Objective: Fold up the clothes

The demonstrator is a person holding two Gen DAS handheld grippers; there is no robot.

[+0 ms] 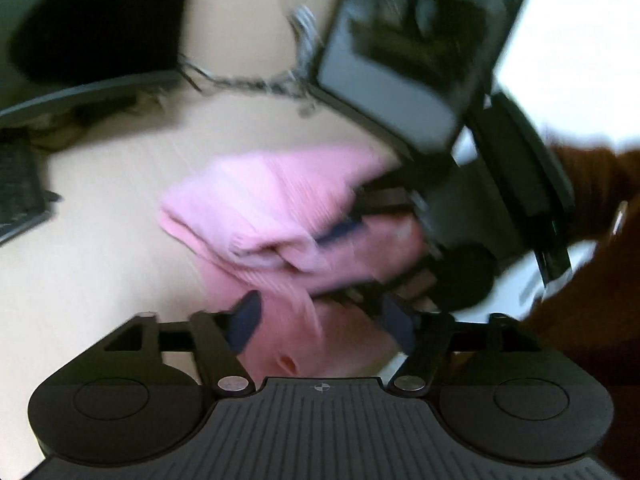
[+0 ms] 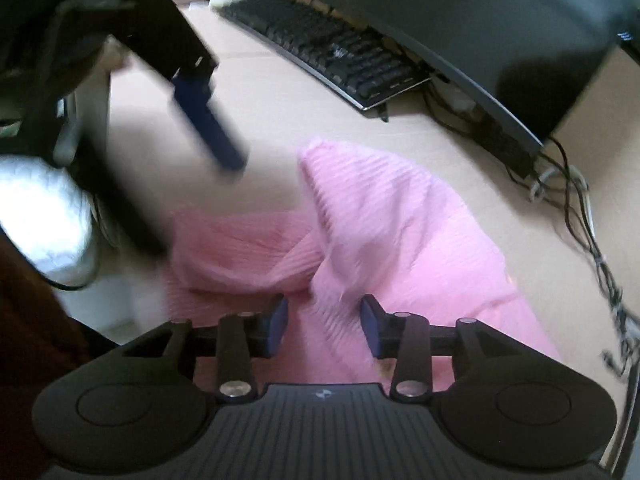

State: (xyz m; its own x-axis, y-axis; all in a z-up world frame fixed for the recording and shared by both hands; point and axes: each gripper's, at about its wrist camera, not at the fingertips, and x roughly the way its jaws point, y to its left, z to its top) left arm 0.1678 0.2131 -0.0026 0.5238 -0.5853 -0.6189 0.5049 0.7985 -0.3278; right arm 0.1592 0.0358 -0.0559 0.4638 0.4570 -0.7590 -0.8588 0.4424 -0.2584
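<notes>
A pink ribbed knit garment [image 1: 264, 200] lies crumpled on the beige tabletop [image 1: 100, 260]. My left gripper [image 1: 320, 320] is open just above its near part, with pink fabric showing below the wide gap between the blue fingers [image 1: 246, 318]. My right gripper [image 2: 324, 326] has its jaws drawn partway together on a bunched ridge of the garment [image 2: 380, 220], whose creases run in toward the pads. In the left wrist view the right gripper [image 1: 352, 216] comes in from the right onto the folded-over cloth. The left gripper's blue finger [image 2: 208, 124] hovers blurred at upper left.
A black keyboard [image 2: 336, 52] and a curved dark monitor [image 2: 500, 40] stand at the back of the table. Cables [image 2: 580, 208] trail along the right side. A person's dark brown sleeve [image 1: 588, 280] is on the right. A silvery padded object [image 2: 44, 220] sits off the left edge.
</notes>
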